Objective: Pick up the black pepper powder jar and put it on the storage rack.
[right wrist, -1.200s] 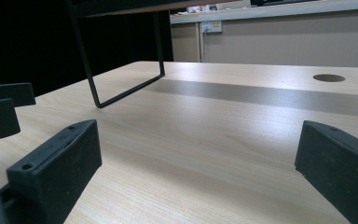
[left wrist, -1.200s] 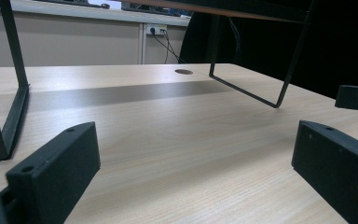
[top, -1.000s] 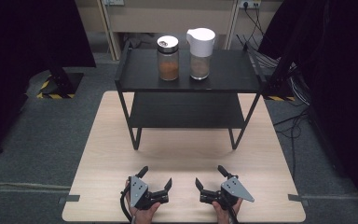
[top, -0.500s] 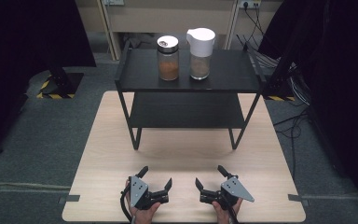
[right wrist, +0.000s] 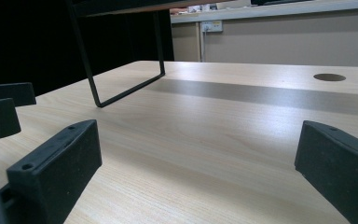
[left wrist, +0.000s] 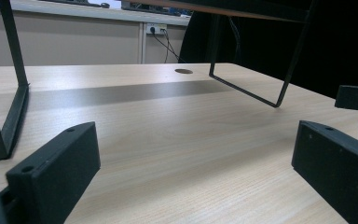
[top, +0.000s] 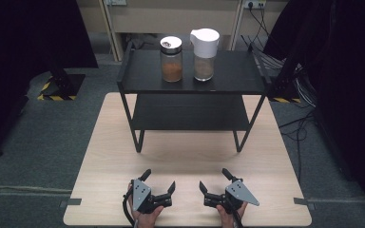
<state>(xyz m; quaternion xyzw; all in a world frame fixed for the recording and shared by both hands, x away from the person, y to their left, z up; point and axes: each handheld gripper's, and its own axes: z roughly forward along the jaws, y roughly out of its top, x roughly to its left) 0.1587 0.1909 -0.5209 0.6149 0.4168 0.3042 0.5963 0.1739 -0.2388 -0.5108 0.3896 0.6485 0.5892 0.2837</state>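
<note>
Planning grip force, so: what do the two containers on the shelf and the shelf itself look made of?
Jar: clear glass or plastic, shiny metallic-looking lid. Pitcher: clear body, matte white, likely plastic top. Shelf: matte black, thin legs suggest metal.

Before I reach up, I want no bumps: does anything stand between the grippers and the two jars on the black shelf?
Nothing visible does. Bare wooden table lies between both open grippers, left and right, and the black metal shelf; the brown-filled glass jar and white-lidded jar stand unobstructed on top.

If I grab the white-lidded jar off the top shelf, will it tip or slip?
The white-lidded jar looks tall and narrow, so a high push could tip it. Its clear, smooth-looking wall may be slippery. It seems under half full of brown powder, so probably fairly light.
</note>
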